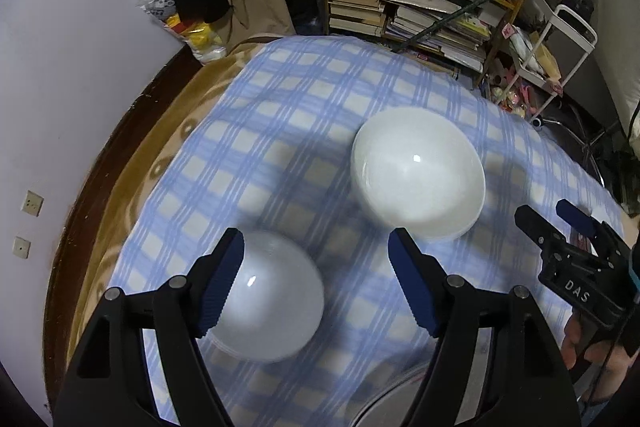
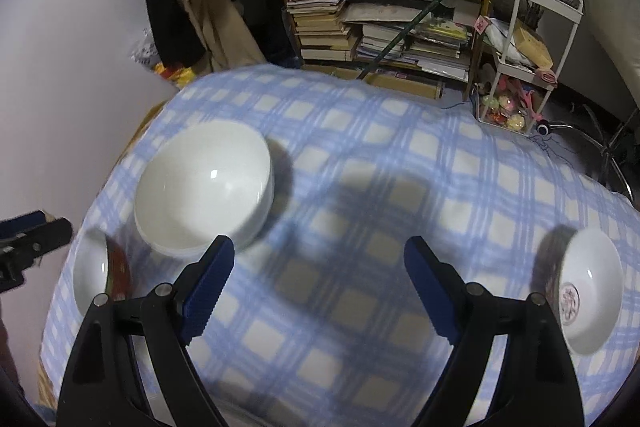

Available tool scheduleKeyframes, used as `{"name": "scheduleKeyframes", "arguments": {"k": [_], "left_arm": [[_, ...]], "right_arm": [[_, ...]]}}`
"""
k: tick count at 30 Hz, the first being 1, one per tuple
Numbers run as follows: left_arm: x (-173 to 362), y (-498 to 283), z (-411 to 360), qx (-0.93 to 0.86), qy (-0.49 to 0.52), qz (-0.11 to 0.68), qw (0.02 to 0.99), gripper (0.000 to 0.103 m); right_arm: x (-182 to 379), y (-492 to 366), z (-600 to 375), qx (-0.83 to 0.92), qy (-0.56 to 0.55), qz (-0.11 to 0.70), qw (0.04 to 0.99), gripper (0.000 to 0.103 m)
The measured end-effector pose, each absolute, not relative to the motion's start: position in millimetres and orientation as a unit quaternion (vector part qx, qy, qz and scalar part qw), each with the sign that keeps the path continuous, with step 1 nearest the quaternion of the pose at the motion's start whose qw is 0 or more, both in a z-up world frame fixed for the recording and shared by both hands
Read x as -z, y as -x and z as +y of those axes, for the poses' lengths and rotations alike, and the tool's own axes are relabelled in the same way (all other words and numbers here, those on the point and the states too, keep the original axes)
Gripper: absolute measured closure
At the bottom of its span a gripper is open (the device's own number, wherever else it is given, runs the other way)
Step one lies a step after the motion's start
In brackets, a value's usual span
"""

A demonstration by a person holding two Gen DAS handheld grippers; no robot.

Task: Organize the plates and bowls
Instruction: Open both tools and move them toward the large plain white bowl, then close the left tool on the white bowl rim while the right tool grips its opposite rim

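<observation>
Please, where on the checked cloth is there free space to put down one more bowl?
The widest bare patch lies between the large white bowl and the flower-patterned dish, ahead of the open right hand-held gripper. The far cloth toward the bookshelf is bare too. The left is crowded: two bowls sit close together.

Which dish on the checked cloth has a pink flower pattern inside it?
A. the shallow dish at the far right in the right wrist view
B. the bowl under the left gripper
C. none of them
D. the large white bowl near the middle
A: the shallow dish at the right edge of the checked cloth shows a pink flower mark at its bottom, while the large white bowl is plain inside.
</observation>
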State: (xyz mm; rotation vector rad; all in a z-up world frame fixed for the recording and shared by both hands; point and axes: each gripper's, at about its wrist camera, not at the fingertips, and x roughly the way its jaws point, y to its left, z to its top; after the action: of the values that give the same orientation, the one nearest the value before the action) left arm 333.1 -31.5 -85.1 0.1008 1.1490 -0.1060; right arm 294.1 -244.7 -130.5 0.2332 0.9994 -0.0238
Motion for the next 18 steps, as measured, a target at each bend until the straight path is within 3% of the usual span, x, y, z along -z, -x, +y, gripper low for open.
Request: {"name": "scheduleKeyframes", "arguments": {"k": [8,10,12,13,15,16,18], "left_arm": [[120.9,-375.4,-52.6,0.058,-0.053,0.575,0.814,0.030],[128.2,-379.6,-54.0,0.056,-0.053,0.581,0.810,0.038],[134.9,-383.3,-55.1,0.056,-0.050,0.589,0.804,0.057],[136.7,-384.7,-54.4,0.050,-0.045,0.588,0.806,0.057],[141.3,-387.1,-52.9,0.036,-0.036,0.586,0.809,0.068],[145.1,-388.3,-53.5,0.036,-0.035,0.590,0.806,0.069],[152.3,-389.8,-55.4,0.038,-0.034,0.595,0.802,0.075]], "right_arm": [[146.9,-326.2,-242.9,-0.006,-0.137,0.496,0.857,0.012],[153.5,-330.8,-240.8,-0.012,-0.141,0.502,0.853,0.012],[160.8,-335.1,-237.8,-0.017,-0.144,0.511,0.847,0.013],[165.4,-337.9,-234.8,-0.023,-0.146,0.518,0.842,0.015],[172.6,-343.9,-232.5,-0.024,-0.150,0.538,0.829,0.028],[177.6,-349.1,-230.0,-0.031,-0.158,0.552,0.818,0.032],[181.5,-352.1,-228.7,-0.038,-0.176,0.557,0.811,0.051]]}}
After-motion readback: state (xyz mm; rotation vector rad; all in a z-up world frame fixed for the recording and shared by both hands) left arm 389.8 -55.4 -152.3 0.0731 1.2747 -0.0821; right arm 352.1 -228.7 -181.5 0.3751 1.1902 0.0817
